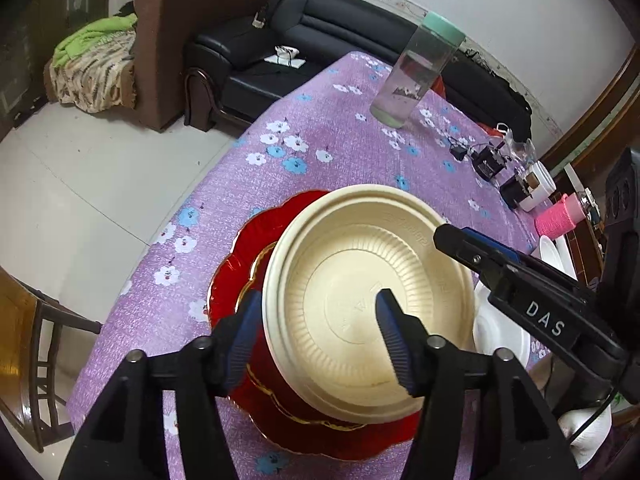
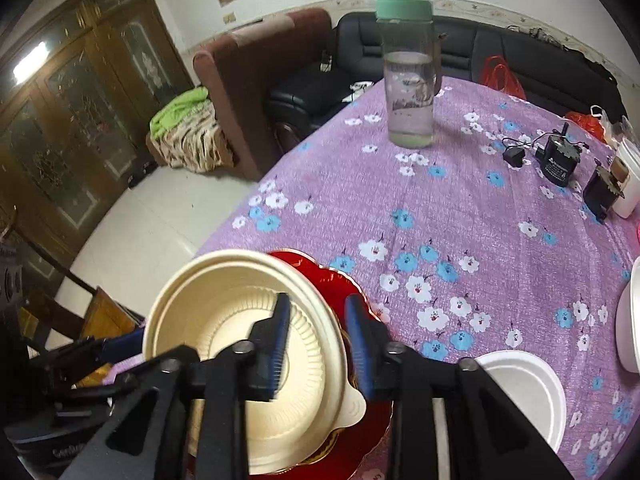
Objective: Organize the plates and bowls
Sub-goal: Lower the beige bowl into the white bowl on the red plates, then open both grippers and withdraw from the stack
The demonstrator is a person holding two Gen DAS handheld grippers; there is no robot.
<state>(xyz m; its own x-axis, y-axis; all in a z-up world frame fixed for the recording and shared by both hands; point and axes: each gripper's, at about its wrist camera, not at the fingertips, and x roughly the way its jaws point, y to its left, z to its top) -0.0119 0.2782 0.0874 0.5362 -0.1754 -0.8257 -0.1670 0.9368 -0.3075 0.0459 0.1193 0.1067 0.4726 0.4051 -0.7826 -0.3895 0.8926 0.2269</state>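
My left gripper [image 1: 320, 340] is spread wide across the near-left rim of the cream bowl [image 1: 360, 280]: one finger is outside the wall, the other inside over the bowl's floor, and neither pad is clearly pressing it. My right gripper [image 2: 318, 344] is also apart, straddling the bowl's right rim, with its left finger inside the bowl [image 2: 240, 320] and its right finger outside, over the red plate [image 2: 340, 276]. In the left view that gripper [image 1: 472, 246] comes in from the right above the bowl's rim.

The bowl sits on the red plate [image 1: 256, 232], near the table's left edge. The table [image 1: 340, 140] wears a purple floral cloth. Just right of the plate lies a white bowl [image 2: 528, 380]. Far across the table stands a clear bottle [image 2: 408, 80] with a green cap, and black chargers [image 2: 556, 160] lie at the far right.
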